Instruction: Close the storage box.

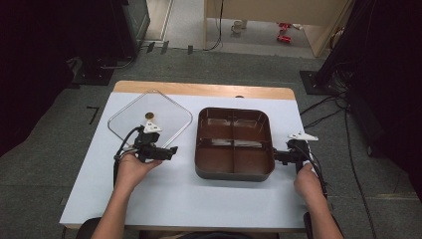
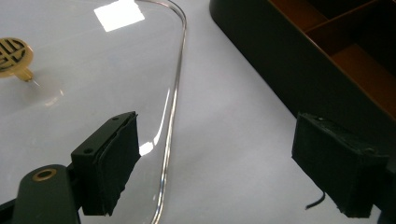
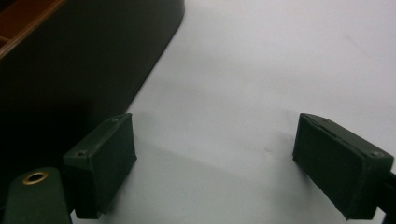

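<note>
Clear lid [image 1: 149,115] lies on the white table [image 1: 164,194], both hand-held grippers gaping empty.

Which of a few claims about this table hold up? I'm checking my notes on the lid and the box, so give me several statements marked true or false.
1. The clear lid sits on the brown box. False: it lies flat on the white table, beside the box on its left.
2. The box is divided into compartments, and nothing shows in them. True.
3. The left gripper is clamped on the lid's edge. False: its jaws stand wide open, with the lid's rim between them and untouched.
4. A gold knob sits on the lid. True.
5. The right gripper holds the box's wall. False: its jaws are open over bare table next to the box.
</note>
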{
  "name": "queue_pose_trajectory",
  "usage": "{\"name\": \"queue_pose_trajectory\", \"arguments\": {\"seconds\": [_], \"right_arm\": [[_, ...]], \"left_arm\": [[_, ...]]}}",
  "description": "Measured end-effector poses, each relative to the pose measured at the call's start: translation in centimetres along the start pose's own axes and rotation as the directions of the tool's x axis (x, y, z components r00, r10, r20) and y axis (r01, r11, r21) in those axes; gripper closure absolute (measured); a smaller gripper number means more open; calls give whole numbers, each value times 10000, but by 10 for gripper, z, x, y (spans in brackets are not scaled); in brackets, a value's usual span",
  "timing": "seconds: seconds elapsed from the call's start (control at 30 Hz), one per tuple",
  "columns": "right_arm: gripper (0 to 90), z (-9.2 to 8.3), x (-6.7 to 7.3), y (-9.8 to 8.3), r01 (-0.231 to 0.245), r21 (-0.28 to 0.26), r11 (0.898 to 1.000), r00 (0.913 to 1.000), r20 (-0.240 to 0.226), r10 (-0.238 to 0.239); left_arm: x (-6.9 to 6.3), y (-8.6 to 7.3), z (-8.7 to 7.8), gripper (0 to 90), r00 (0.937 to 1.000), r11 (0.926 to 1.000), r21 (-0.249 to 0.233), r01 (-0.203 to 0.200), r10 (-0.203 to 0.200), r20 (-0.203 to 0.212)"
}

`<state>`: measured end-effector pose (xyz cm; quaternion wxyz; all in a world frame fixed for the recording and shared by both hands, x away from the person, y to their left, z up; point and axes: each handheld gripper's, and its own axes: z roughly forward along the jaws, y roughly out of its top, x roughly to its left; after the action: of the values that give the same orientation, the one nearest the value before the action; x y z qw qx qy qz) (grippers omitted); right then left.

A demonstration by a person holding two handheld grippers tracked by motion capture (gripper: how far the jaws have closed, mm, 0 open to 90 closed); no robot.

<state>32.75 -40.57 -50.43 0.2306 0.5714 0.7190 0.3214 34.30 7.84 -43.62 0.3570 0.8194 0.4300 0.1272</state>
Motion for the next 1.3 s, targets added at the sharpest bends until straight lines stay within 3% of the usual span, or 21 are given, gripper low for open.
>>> {"name": "queue_pose_trajectory", "arguments": {"seconds": [0.43,0.67,0.83,0.93,1.07,1.2,1.3], "right_arm": [[125,0,0,0,-13,13,10000,10000,-7,13],[125,0,0,0,-19,13,10000,10000,-16,19],[125,0,0,0,-16,-2,10000,10000,-16,16],[124,0,0,0,-14,17,10000,10000,-18,14],[125,0,0,0,-24,14,10000,10000,-17,24],[124,0,0,0,-21,14,10000,10000,-18,21],[124,0,0,0,-23,15,10000,10000,-18,23]], "left_arm": [[30,15,4,152,9993,9998,-83,198,-200,-316],[45,24,9,160,9991,9992,-212,335,-340,-240],[53,32,12,161,9998,9996,-200,190,-191,-36],[60,35,13,208,9996,9993,-288,230,-234,-129],[69,37,18,212,9993,9990,-342,286,-294,-212],[75,42,23,223,9996,9995,-310,82,-90,-252],[81,44,26,230,9995,9984,-531,171,-185,-244]]}}
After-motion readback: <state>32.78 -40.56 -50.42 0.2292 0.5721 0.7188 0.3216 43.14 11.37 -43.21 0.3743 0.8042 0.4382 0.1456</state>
